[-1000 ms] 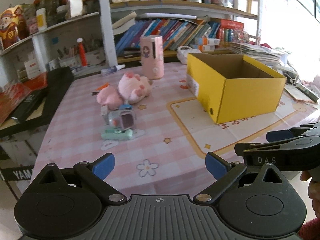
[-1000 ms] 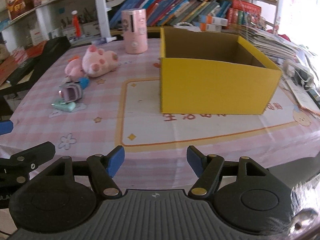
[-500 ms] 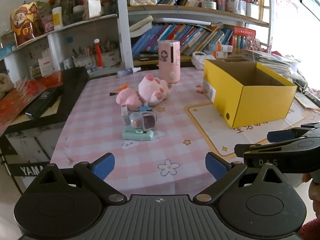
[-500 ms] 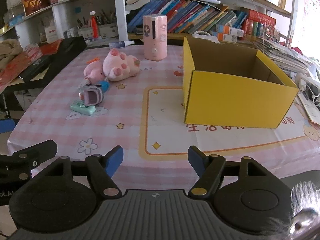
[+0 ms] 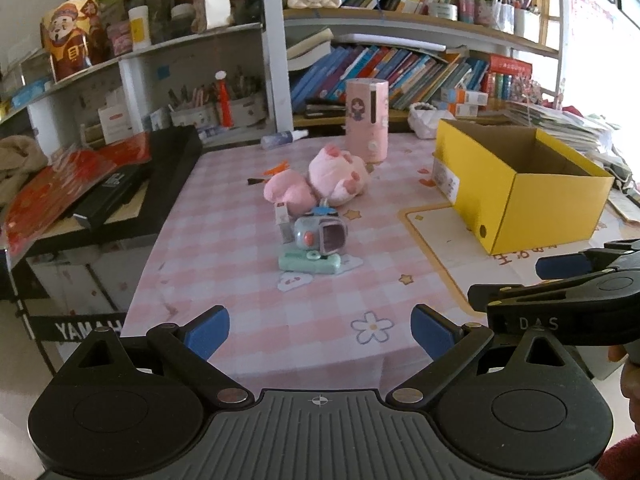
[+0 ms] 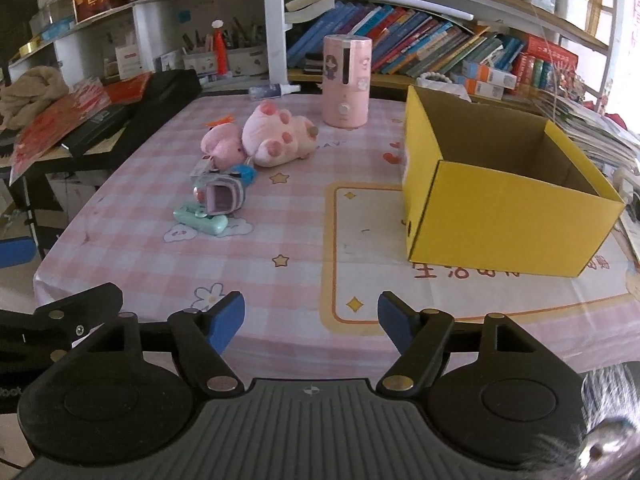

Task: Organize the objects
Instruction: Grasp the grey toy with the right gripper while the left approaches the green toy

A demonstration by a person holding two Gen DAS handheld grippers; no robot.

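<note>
Both tongs released, nothing between the pads. Left tongs [image 5: 320, 330] and right tongs [image 6: 311, 317] hang over the near edge of the bench [image 6: 120, 264], side by side. Right jaws have just been opening, with nothing in the gap.

Ahead of the left tongs: mint case [image 5: 310, 263] with a grey toy camera [image 5: 320, 236] sitting on it, a small box touching its far-left side. Beyond that, two pink plush toys [image 5: 320, 184] touching each other, then the pink cylinder [image 5: 367, 120] upright at the far edge. Yellow box [image 6: 504, 196] is ahead-right of the right tongs, open top; nothing visible inside.

Risks, my read:
- Cluster is tight. Going for the camera likely drags the case or knocks the small box.
- Plush is soft, so a shallow pinch may slip.
- The tongs sit close together, so crossing paths to the box could make them clash.

View differences: right view shows the box interior and a blue piece behind the camera; left view shows the box's label end and the right tongs from the side.
</note>
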